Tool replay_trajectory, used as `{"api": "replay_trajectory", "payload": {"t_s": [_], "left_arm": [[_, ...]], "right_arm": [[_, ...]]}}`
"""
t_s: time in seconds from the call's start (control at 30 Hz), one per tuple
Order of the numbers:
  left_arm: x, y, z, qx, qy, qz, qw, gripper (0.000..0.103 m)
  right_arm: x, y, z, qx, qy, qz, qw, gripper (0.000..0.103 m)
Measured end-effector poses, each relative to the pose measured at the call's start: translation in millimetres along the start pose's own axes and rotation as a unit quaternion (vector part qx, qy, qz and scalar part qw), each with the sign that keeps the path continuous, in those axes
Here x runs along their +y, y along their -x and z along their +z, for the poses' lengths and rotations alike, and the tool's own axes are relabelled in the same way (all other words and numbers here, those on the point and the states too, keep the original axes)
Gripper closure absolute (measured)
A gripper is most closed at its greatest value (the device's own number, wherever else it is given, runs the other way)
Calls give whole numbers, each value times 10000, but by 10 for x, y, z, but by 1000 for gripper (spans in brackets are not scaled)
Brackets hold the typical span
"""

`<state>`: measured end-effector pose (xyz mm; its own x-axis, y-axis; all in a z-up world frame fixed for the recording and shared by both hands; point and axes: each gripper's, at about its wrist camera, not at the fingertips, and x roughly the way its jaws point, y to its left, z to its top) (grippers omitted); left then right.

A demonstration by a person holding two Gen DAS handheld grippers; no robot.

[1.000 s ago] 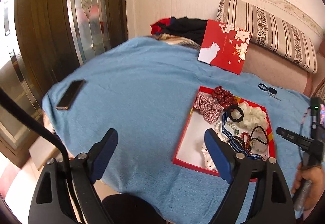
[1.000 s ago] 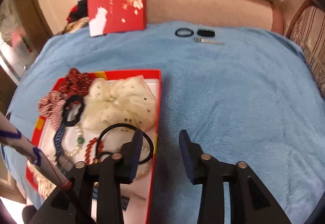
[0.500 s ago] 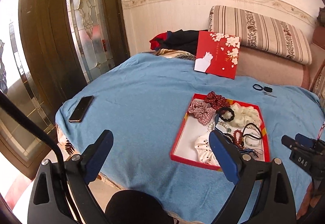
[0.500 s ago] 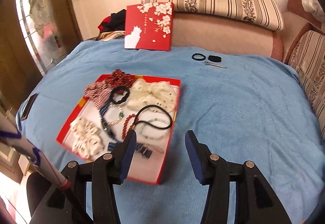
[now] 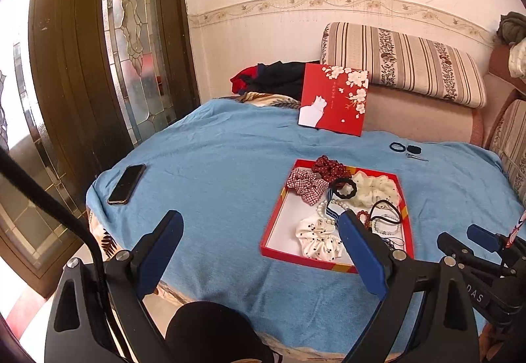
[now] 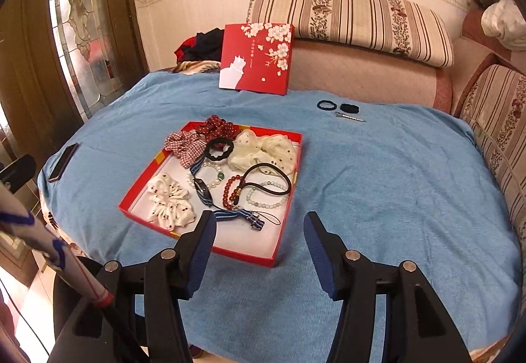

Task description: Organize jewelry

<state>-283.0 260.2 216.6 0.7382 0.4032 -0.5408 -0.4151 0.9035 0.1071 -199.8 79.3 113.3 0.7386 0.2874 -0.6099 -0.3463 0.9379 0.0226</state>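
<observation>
A red box tray [image 6: 138,198] lies on the blue cloth; it also shows in the left wrist view [image 5: 274,228]. It holds scrunchies, a cream one [image 6: 266,149], a white dotted one [image 6: 169,202], bead bracelets [image 6: 230,192], a black cord loop [image 6: 266,179] and a striped strap [image 6: 236,215]. My right gripper [image 6: 259,238] is open and empty, held back above the table's near edge by the tray's near corner. My left gripper [image 5: 259,238] is open and empty, left of the tray near the front edge.
The red box lid [image 6: 256,57] leans against the sofa at the back. Two black hair ties [image 6: 338,106] and a metal clip [image 6: 350,116] lie on the cloth at the far right. A phone [image 5: 126,183] lies near the left edge. A door stands left.
Both grippers have pulled back and up from the tray, so the whole table now shows. Both stay open and empty.
</observation>
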Motion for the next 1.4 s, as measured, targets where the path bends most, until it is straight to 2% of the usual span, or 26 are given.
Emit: {"api": "replay_trajectory", "payload": {"t_s": [0.23,0.53,0.7,1.07,1.4], "left_arm": [[4,188,-25,-312,83,-48,9995,4],[-35,232,-51,-306,104,-108,9994,4],[-81,103,-100,-47,74,-241,9997,4],[-190,-428,-239,717,32,-374,9967,4],[-311,-896,-380,1341,-115,-555,9893,4]], "right_arm": [[97,177,-65,-148,117,25,9998,41],[126,397,-47,-564,184,-92,9982,35],[171,381,-67,-663,326,-246,9970,30],[30,-40,-124,-164,125,-282,9994,30],[-35,-445,-174,267,40,-271,9993,30]]}}
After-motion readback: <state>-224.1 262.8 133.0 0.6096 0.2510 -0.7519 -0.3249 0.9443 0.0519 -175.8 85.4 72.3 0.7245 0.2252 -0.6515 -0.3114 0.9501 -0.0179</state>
